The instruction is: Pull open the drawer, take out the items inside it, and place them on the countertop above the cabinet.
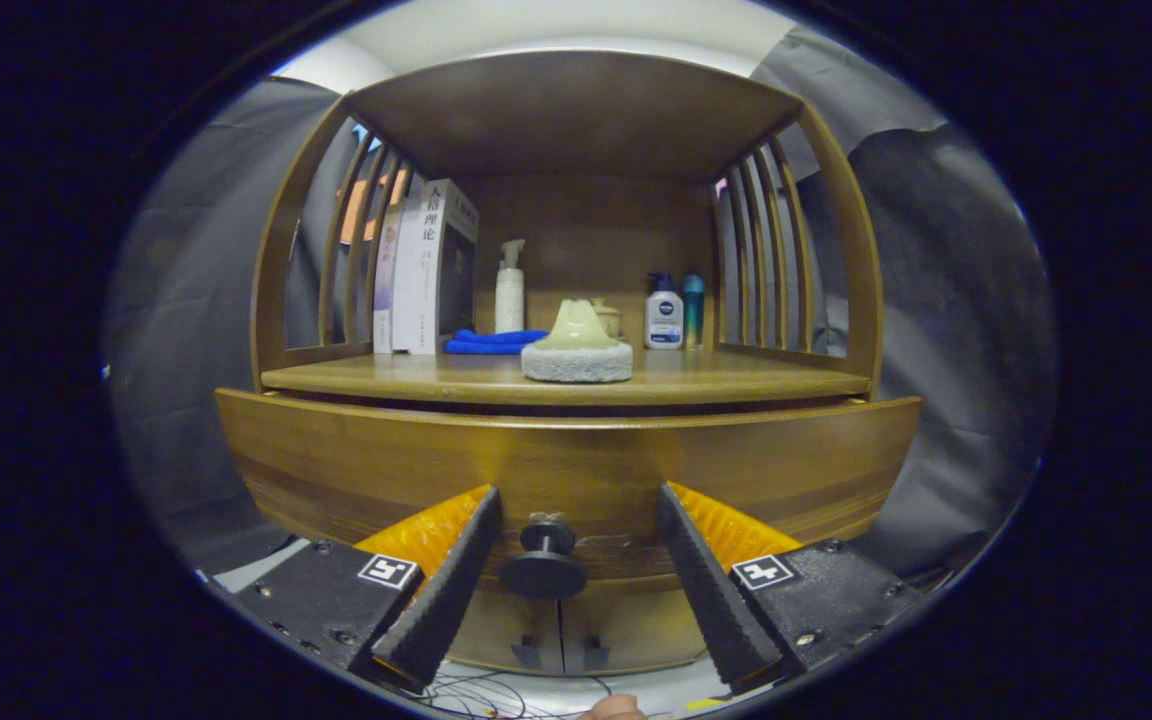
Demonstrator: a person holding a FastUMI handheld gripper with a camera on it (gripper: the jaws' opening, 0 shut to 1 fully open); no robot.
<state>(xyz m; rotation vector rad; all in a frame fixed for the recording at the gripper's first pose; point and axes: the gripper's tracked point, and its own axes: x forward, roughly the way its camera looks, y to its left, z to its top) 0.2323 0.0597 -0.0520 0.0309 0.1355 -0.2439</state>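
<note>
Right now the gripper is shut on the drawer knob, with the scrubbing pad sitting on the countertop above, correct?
Not quite. In the gripper view the gripper is open, not shut: the drawer knob sits between its fingers with a gap on each side. The rest holds: the scrubbing pad sits on the countertop above.

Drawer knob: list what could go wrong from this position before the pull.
1. The gripper is open, its fingers either side of the drawer knob without touching; the knob sits nearer the left finger, so closing may catch it off-centre and slip.
2. The scrubbing pad sits near the countertop front edge; a jerky pull might shake it off.
</note>
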